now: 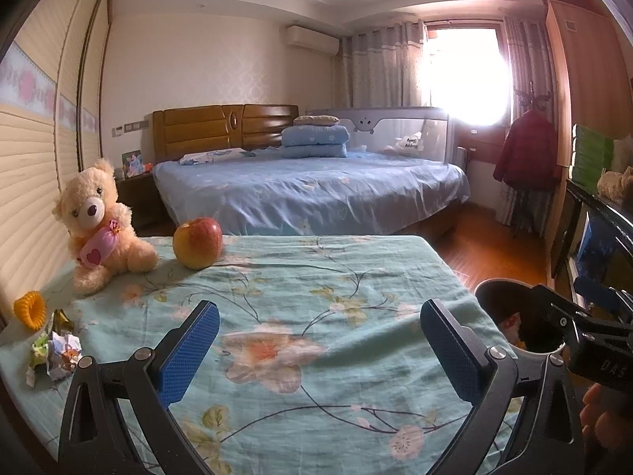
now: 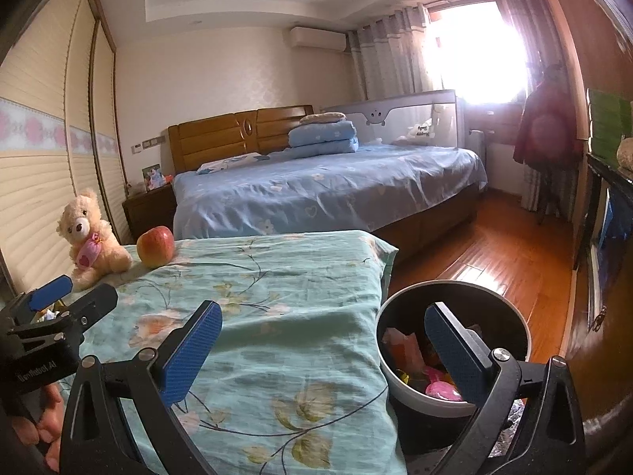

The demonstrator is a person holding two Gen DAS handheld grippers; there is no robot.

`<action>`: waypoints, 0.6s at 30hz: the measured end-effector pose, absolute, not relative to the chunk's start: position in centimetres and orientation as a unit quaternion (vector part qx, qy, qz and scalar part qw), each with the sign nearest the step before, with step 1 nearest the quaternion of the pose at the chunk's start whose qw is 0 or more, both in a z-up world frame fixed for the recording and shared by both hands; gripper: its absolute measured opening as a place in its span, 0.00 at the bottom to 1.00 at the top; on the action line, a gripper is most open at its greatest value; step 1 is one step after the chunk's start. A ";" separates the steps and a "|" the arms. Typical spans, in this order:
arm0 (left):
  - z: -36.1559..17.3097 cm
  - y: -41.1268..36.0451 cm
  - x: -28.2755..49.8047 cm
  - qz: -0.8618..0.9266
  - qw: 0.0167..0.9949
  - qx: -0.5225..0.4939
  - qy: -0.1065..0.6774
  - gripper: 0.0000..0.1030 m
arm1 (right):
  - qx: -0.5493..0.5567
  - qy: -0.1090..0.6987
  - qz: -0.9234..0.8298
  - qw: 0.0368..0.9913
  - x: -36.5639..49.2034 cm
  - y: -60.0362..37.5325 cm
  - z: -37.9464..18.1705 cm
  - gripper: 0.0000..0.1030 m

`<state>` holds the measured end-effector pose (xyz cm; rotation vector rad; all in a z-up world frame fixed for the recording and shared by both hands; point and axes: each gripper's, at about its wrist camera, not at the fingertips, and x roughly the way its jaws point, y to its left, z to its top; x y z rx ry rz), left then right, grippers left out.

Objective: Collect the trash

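Both the left gripper [image 1: 318, 350] and the right gripper [image 2: 322, 352] are hanging wide open, holding nothing. I think the crumpled wrappers [image 1: 55, 350] are waiting next; the left one needs to reach over, pinch them, then carry them to the bin [image 2: 453, 338].

Little can be read. In the left wrist view, the black body of the right gripper [image 1: 593, 312] at the right edge carries pale letters, seen turned and partly cut off, that look like "UAS"; the reading is not sure. In the right wrist view, the black body of the left gripper [image 2: 59, 297] bears a white brand word seen upside down, ending in "AI"; the rest is too blurred to spell. The toy [image 1: 409, 143] behind the bed rail shows dark lettering too small to read.
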<state>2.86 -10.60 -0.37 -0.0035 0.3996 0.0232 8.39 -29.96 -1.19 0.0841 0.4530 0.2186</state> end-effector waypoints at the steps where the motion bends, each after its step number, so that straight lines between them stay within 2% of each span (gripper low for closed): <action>1: -0.4 -10.6 2.8 0.012 0.980 -0.002 0.198 0.99 | 0.041 0.224 0.109 0.968 8.3 -29.9 -1.2 1.00; 18: -0.4 -10.1 2.4 0.020 0.981 -0.005 0.195 1.00 | 0.037 0.227 0.116 0.966 7.8 -29.3 -0.8 1.00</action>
